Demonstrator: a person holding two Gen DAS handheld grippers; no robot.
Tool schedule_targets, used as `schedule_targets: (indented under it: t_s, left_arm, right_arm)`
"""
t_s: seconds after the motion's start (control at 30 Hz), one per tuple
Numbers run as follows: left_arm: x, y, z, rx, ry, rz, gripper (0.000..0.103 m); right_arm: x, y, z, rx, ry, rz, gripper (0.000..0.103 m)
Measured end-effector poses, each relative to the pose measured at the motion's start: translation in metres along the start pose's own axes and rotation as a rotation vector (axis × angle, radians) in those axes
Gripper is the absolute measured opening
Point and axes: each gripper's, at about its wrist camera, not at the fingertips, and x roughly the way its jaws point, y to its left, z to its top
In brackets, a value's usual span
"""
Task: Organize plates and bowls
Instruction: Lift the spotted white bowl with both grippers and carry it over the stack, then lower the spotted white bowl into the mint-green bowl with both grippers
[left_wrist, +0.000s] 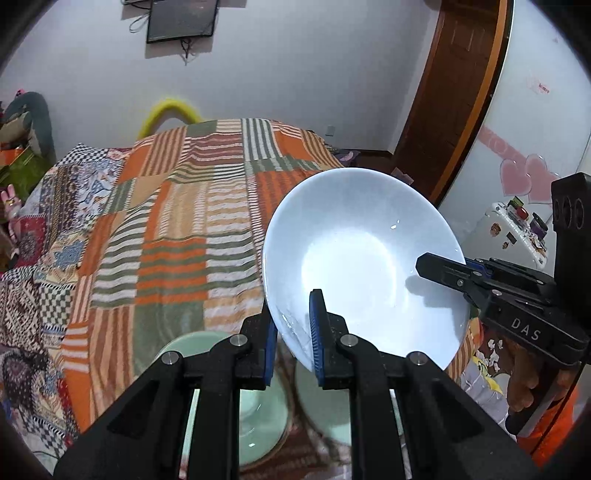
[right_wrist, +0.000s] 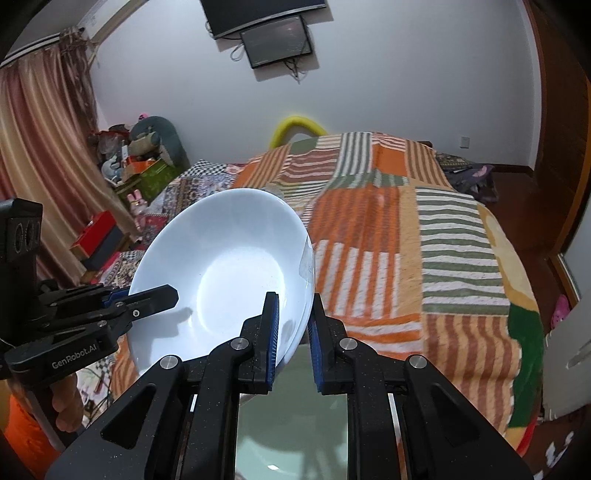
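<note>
1. Left wrist view puts the white bowl (left_wrist: 364, 266) up and to the right of your left gripper (left_wrist: 295, 343), lifted clear of the striped patchwork blanket (left_wrist: 177, 221) and tilted so its hollow faces the lens
2. Your left gripper is clamped on the near rim, one blue pad inside the bowl and one outside; your right gripper (left_wrist: 430, 266) is pinched on the opposite rim, so the bowl hangs between both hands, neither nearer
3. Directly beneath, close under your fingers, lie the pale green dishes (left_wrist: 258, 410); that drop straight down is likely what the coming set-down depends on
4. Right wrist view shows the same bowl (right_wrist: 221, 273) from the other side, the right gripper (right_wrist: 291, 332) gripping its rim, and only a green surface (right_wrist: 291, 413) below; the two separate green shapes show only from the left
</note>
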Motion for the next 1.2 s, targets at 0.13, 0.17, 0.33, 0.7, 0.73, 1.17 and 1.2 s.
schedule_targets:
  t_s: [0.13,0.17,0.33,0.7,0.73,1.17,1.2]
  left_arm:
    - [-0.016,0.015,-0.013,-0.016,-0.010,0.028,0.016]
    - [-0.018,0.018,-0.015,-0.020,-0.011,0.034,0.016]
    - [-0.033,0.042,-0.030,-0.046,-0.017,0.071,0.016]
    - [-0.037,0.084,-0.063,-0.134,-0.002,0.118,0.016]
    - [-0.035,0.088,-0.066,-0.144,0.003,0.117,0.016]
    - [-0.004,0.108,-0.091,-0.181,0.083,0.133,0.016]
    - [-0.001,0.109,-0.093,-0.179,0.094,0.139,0.016]
  right_arm:
    - [0.006,0.021,-0.006,-0.027,0.009,0.017,0.016]
    - [0.008,0.026,-0.007,-0.032,0.012,0.022,0.016]
    - [0.016,0.048,-0.016,-0.054,0.028,0.050,0.016]
    - [0.038,0.086,-0.039,-0.081,0.067,0.100,0.017]
    - [0.040,0.088,-0.041,-0.083,0.072,0.101,0.017]
    - [0.066,0.097,-0.064,-0.058,0.162,0.103,0.018]
    - [0.068,0.097,-0.065,-0.057,0.167,0.103,0.018]
